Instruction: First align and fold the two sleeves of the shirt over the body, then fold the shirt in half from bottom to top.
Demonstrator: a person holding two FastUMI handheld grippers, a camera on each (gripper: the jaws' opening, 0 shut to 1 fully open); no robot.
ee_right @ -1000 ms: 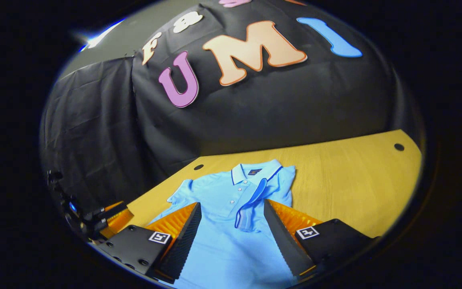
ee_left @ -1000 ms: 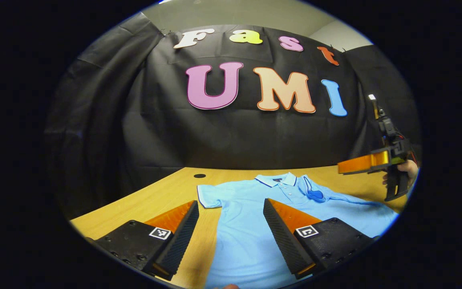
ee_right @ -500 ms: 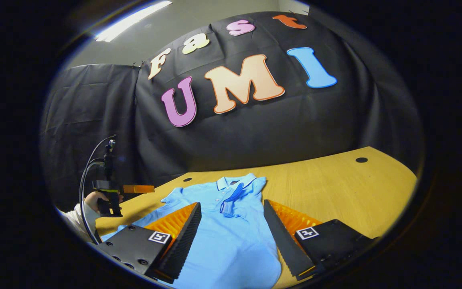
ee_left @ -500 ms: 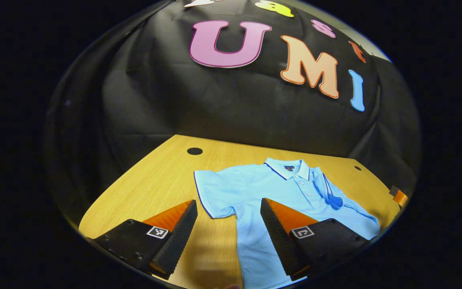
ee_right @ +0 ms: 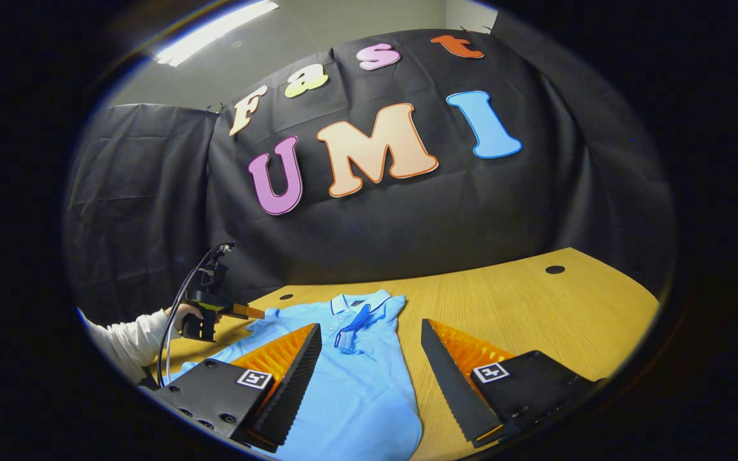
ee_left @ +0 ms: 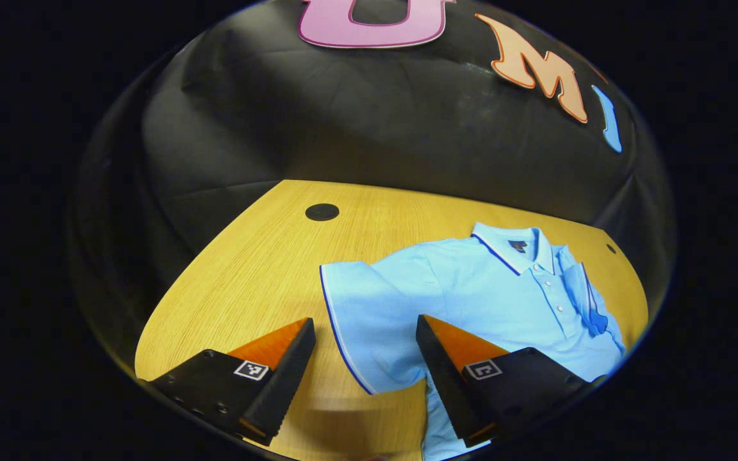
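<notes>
Light blue polo shirt [ee_left: 471,288], laid flat on wooden table [ee_left: 247,269], one sleeve [ee_right: 353,323] folded over the body, the other sleeve [ee_left: 362,320] spread between the parted fingers of the left gripper [ee_left: 366,333]; right gripper [ee_right: 372,339] likewise held open, empty.

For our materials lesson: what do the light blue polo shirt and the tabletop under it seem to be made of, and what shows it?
Light blue polo shirt: soft matte knit fabric, probably cotton; it lies limp, with a folded-over sleeve. Yellow-brown tabletop: wood or wood-look laminate, smooth; fine parallel grain lines show.
</notes>
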